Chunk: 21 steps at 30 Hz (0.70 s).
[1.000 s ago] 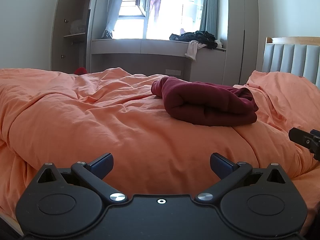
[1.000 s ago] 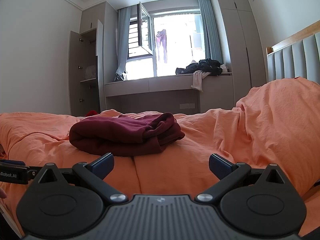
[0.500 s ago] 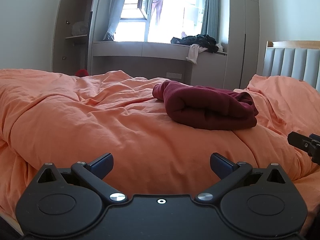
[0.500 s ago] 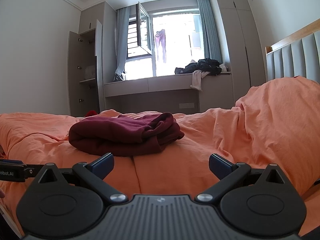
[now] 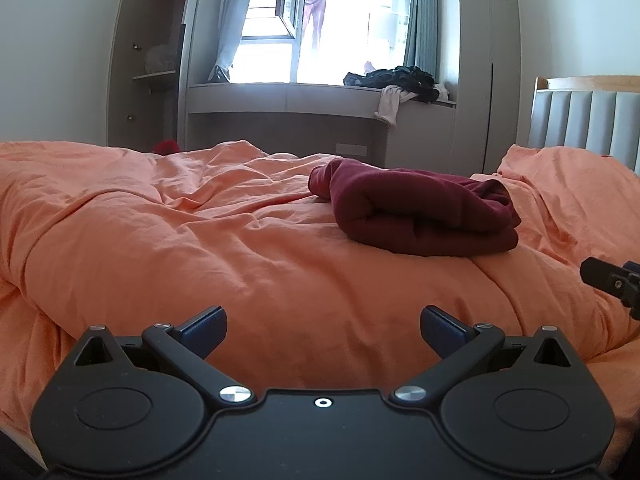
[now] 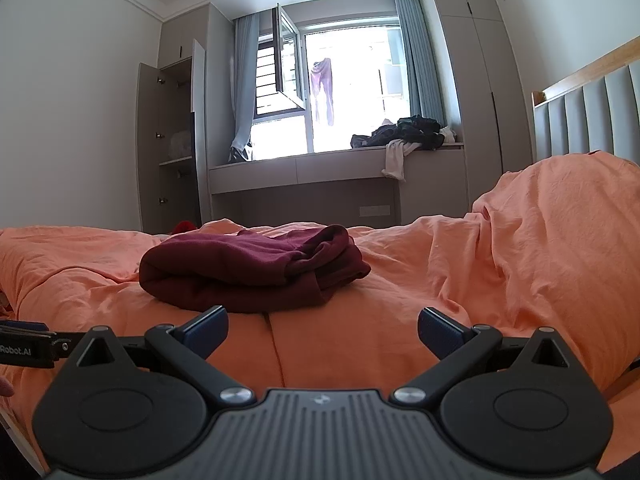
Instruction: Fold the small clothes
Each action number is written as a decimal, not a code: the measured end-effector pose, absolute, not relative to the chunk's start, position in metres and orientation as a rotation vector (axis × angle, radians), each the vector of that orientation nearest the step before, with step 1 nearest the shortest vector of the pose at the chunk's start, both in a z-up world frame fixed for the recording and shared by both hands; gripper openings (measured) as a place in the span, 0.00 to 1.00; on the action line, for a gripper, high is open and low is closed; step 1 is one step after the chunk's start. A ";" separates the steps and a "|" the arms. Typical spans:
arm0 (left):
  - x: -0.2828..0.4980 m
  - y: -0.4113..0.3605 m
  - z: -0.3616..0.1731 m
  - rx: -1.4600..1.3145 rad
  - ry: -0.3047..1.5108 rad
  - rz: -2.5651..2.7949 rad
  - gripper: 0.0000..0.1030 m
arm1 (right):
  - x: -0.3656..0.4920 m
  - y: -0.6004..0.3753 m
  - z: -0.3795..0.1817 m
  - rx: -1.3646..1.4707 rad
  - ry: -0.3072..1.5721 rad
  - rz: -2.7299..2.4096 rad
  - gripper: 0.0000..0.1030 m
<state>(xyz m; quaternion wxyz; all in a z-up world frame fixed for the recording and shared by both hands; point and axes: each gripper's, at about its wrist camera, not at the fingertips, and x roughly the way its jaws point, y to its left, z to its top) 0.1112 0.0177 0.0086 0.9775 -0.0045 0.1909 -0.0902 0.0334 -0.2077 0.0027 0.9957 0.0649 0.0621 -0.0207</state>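
A dark red garment (image 5: 420,210) lies folded in a thick bundle on the orange duvet (image 5: 180,240). It also shows in the right wrist view (image 6: 248,270), just beyond the fingertips. My left gripper (image 5: 322,328) is open and empty, low over the duvet, well short and left of the garment. My right gripper (image 6: 322,326) is open and empty, close in front of the garment. The right gripper's tip shows at the right edge of the left wrist view (image 5: 612,280). The left gripper's side shows at the left edge of the right wrist view (image 6: 28,346).
A grey padded headboard (image 5: 584,120) with a wooden rail stands at the right. A raised hump of duvet (image 6: 560,232) lies to the right. A window bench (image 6: 340,164) with a pile of dark clothes (image 6: 404,134) and an open wardrobe (image 6: 168,148) stand beyond the bed.
The left wrist view has tilted up slightly, so the garment sits lower in it. The right gripper has barely moved. Both grippers stayed open and the garment has not moved.
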 end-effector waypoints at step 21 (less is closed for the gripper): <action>0.114 0.014 0.006 0.015 0.405 -0.145 1.00 | 0.032 -0.208 0.003 0.130 0.122 -0.051 1.00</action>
